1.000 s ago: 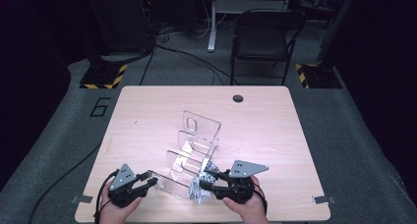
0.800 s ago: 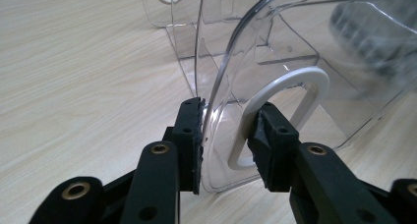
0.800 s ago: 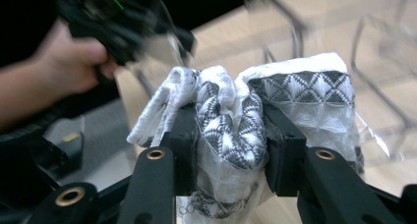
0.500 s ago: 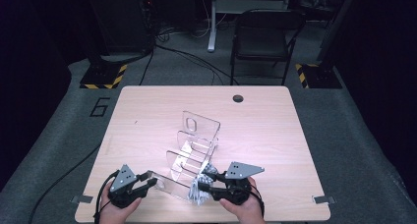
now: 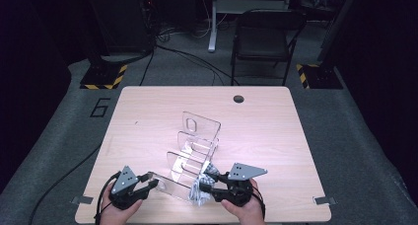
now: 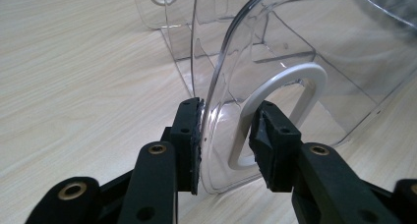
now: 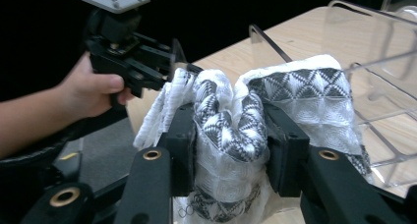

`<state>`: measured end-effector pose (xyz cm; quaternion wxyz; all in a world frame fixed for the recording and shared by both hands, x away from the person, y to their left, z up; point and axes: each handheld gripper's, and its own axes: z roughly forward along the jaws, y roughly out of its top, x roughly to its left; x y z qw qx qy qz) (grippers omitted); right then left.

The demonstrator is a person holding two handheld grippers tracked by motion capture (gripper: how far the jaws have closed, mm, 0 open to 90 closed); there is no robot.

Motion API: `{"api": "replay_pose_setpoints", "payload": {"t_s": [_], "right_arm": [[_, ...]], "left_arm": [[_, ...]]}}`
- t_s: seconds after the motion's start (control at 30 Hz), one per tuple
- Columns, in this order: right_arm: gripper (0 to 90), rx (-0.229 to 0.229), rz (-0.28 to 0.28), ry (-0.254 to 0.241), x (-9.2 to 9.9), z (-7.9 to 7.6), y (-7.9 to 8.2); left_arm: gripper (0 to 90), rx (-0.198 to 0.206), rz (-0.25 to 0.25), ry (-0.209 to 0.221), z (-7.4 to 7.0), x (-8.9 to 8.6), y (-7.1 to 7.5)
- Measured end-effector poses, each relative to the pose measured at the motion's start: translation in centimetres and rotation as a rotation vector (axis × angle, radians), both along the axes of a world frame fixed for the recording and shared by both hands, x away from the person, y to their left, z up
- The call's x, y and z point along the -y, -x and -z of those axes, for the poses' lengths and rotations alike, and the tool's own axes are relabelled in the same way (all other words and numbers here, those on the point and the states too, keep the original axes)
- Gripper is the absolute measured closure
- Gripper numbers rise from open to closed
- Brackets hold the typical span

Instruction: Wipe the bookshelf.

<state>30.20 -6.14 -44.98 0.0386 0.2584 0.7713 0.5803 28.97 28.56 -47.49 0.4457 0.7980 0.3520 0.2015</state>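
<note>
A clear acrylic rack (image 5: 197, 141) with several upright dividers stands on the wooden table (image 5: 148, 116). My left gripper (image 5: 155, 183) (image 6: 226, 140) is at the rack's near left end. It is shut on the front clear panel (image 6: 275, 27), one pad on its edge and the other on the white rim of its handle cutout (image 6: 314, 79). My right gripper (image 5: 204, 188) (image 7: 228, 135) holds a bunched black-and-white patterned cloth (image 7: 305, 91) (image 5: 199, 198) at the rack's near end. Its jaws have just been opening, and the pads still press the cloth between them.
The left gripper (image 7: 179, 67) and the hand holding it (image 7: 93, 91) sit just beyond the cloth in the right gripper view. A black chair (image 5: 266, 37) stands behind the table. A cable hole (image 5: 238, 98) is near the far edge. Both grippers work close to the table's front edge.
</note>
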Motion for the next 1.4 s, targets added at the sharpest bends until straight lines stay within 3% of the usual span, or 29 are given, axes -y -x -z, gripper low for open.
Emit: {"api": "replay_pose_setpoints", "payload": {"t_s": [0.1, 0.13, 0.23, 0.3, 0.37, 0.43, 0.53, 0.67, 0.8, 0.93, 1.23, 1.33, 1.4], "right_arm": [[59.7, -0.071, 0.013, 0.027, -0.1, 1.6, -0.7], [59.6, -0.089, 0.024, 0.056, -0.1, 2.1, -0.9], [59.7, -0.109, 0.024, 0.114, -0.5, 3.2, -1.3], [59.6, -0.147, 0.003, 0.153, -0.8, 4.0, -1.6], [59.3, -0.143, -0.004, 0.228, -1.3, 5.1, -1.7], [58.4, -0.169, -0.016, 0.222, -1.7, 5.7, -1.5], [58.1, -0.129, -0.024, 0.232, -1.9, 5.5, -1.4], [58.2, -0.132, -0.009, 0.158, -1.5, 4.8, -1.3], [56.3, -0.129, -0.006, 0.237, -1.6, 5.8, -1.8], [53.3, -0.178, -0.029, 0.227, -1.3, 6.4, -2.4], [48.2, -0.129, -0.036, 0.266, -1.3, 6.4, -2.2], [44.8, -0.125, -0.052, 0.275, -1.1, 6.0, -2.4], [40.4, -0.159, -0.057, 0.271, -1.0, 6.1, -2.5]], "left_arm": [[64.6, 0.0, 0.001, 0.002, 0.0, 0.0, 0.0], [64.7, -0.002, 0.0, 0.007, 0.0, 0.0, 0.0], [64.8, -0.007, 0.003, 0.012, 0.0, -0.1, -0.1], [64.9, -0.009, 0.003, 0.015, 0.1, -0.1, -0.1], [64.8, -0.013, 0.004, 0.024, 0.1, -0.1, -0.1], [64.7, -0.009, 0.01, 0.011, 0.1, -0.1, -0.1], [64.7, -0.009, 0.008, 0.015, 0.1, -0.1, -0.1], [64.8, -0.01, 0.013, 0.015, 0.1, 0.0, -0.2], [64.8, -0.013, 0.015, 0.009, 0.2, 0.2, -0.1], [64.8, -0.017, 0.011, 0.013, 0.2, 0.2, -0.2], [64.5, -0.015, 0.008, 0.007, 0.3, 0.1, -0.2], [64.5, -0.02, 0.015, 0.008, 0.3, 0.1, -0.2], [64.5, -0.02, 0.015, 0.007, 0.4, 0.2, -0.2]]}}
